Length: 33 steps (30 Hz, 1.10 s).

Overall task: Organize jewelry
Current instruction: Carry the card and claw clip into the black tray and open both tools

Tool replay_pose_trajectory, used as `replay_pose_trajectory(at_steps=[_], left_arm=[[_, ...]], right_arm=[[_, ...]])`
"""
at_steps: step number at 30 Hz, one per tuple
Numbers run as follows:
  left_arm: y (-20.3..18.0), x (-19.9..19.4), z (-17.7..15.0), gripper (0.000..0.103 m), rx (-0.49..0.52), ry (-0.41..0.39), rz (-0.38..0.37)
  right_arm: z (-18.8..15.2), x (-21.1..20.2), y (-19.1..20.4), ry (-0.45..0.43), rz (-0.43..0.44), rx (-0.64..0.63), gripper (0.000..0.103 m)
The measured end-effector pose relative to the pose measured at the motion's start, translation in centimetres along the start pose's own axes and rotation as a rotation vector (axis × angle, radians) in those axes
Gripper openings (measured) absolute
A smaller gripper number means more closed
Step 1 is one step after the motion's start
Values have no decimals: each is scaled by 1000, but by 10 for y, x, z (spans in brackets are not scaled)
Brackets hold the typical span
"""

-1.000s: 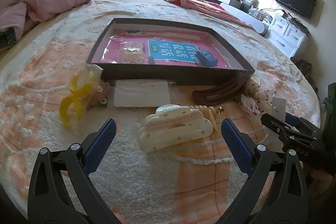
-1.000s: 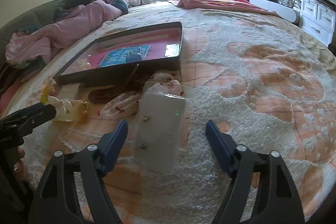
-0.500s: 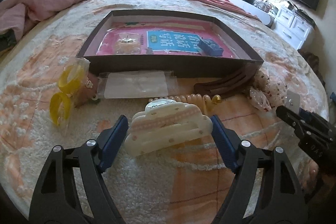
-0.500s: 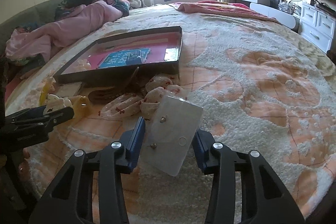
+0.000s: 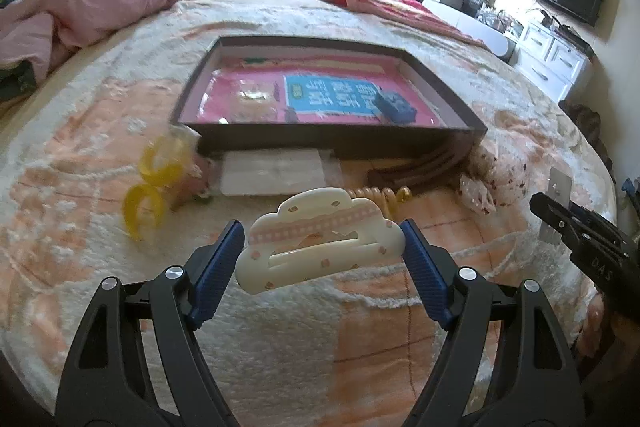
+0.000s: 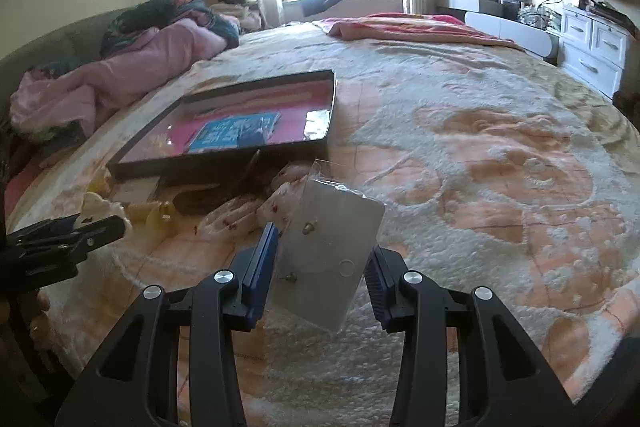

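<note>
A bed covered by a fuzzy cream-and-peach blanket (image 5: 100, 131) carries a shallow dark brown box with a pink lining (image 5: 328, 143). The left gripper (image 5: 322, 253) pinches a cream cloud-shaped plastic hair claw (image 5: 320, 247) by its ends, lifted above the blanket in front of the box. The right gripper (image 6: 322, 269) pinches a clear plastic sleeve holding a white earring card (image 6: 332, 251), tilted, near the box's right corner.
</note>
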<state>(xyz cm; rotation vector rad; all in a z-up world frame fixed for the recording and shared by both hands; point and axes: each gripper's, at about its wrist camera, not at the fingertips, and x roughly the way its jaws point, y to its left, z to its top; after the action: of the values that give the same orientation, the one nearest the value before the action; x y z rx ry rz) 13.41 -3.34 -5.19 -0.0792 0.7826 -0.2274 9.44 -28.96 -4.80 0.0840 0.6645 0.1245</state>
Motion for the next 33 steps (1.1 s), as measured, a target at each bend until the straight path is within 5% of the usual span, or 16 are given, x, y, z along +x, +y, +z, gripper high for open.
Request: replay_pose_trajectory(at_steps=[21, 33], left_arm=[[39, -21, 30, 70, -80, -92, 55], [41, -13, 54, 70, -79, -117, 66]], right_arm=[[35, 12, 62, -12, 148, -179, 39], [59, 38, 69, -4, 156, -197, 39]])
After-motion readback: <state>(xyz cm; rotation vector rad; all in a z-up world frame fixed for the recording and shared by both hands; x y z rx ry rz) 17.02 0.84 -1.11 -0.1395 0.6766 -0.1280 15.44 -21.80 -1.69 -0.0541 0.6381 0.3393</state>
